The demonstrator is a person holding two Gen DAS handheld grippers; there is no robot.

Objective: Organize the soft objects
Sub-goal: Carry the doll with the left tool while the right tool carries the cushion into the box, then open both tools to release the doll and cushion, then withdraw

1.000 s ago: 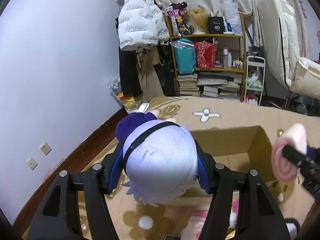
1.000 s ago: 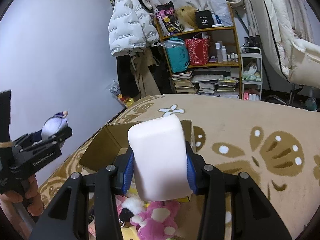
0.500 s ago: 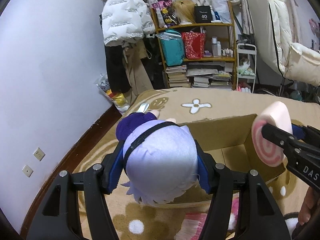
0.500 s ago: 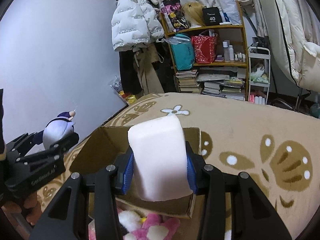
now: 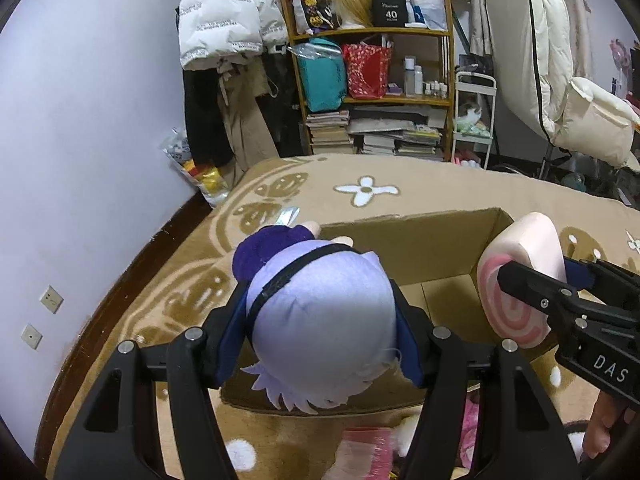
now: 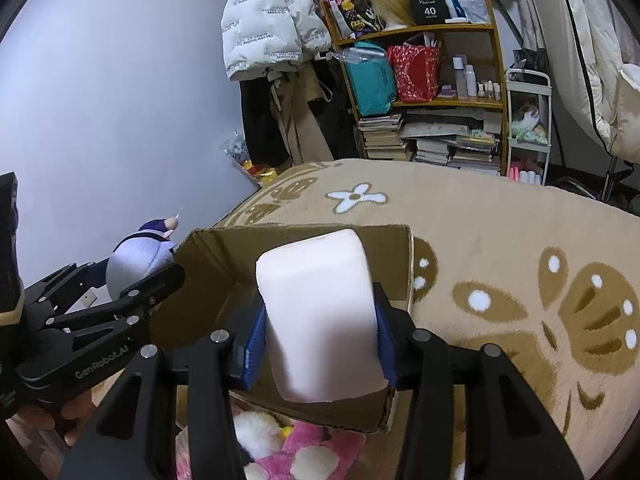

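Observation:
My left gripper (image 5: 320, 332) is shut on a purple plush doll (image 5: 320, 320) with pale lilac hair, held above the near left part of an open cardboard box (image 5: 420, 240). My right gripper (image 6: 320, 324) is shut on a pale pink swirl-roll cushion (image 6: 320, 320), held over the near right part of the box (image 6: 224, 252). The cushion's pink spiral end (image 5: 508, 304) shows in the left wrist view, and the doll (image 6: 136, 260) shows at the left of the right wrist view. The box's floor looks bare where it shows.
The box sits on a tan carpet (image 6: 500, 248) with flower patterns. Pink and white plush toys (image 6: 296, 448) lie on the carpet just before the box. A cluttered bookshelf (image 5: 380, 92) and hanging coats (image 5: 224, 20) stand at the far wall.
Both grippers have moved forward toward the box with their toys held. The box has come closer in both views, and the cushion now hangs over its opening.

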